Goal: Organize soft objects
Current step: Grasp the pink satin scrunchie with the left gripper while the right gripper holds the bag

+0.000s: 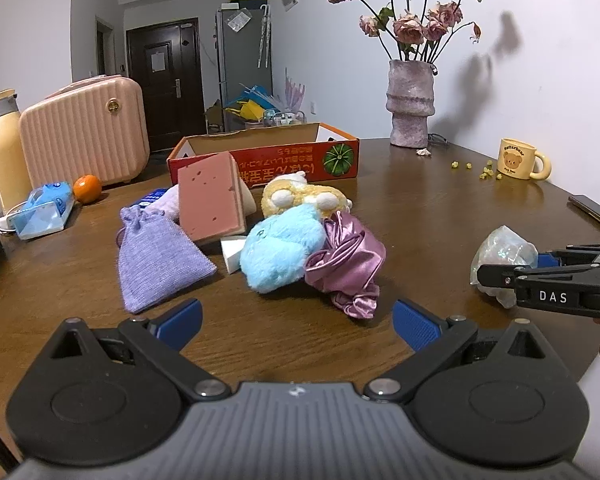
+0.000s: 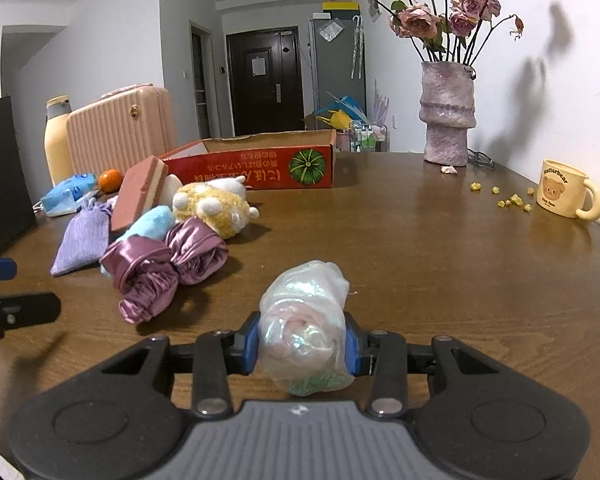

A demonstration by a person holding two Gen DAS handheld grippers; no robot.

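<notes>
A pile of soft things lies on the brown table: a lilac knit pouch (image 1: 156, 256), a pink sponge block (image 1: 210, 204), a light blue plush (image 1: 280, 252), a yellow plush toy (image 1: 300, 198) and a purple satin cloth (image 1: 348, 264). Behind them stands an open red cardboard box (image 1: 268, 160). My left gripper (image 1: 296, 324) is open and empty, just in front of the pile. My right gripper (image 2: 302, 346) is shut on a clear iridescent bag with a pink soft thing inside (image 2: 304, 328), right of the pile; it also shows in the left wrist view (image 1: 500, 256).
A pink case (image 1: 84, 136), a cream flask (image 1: 4, 148), an orange (image 1: 87, 189) and a blue tissue pack (image 1: 44, 210) stand at the left. A vase of dried roses (image 1: 410, 108) and a yellow bear mug (image 1: 518, 159) stand at the back right.
</notes>
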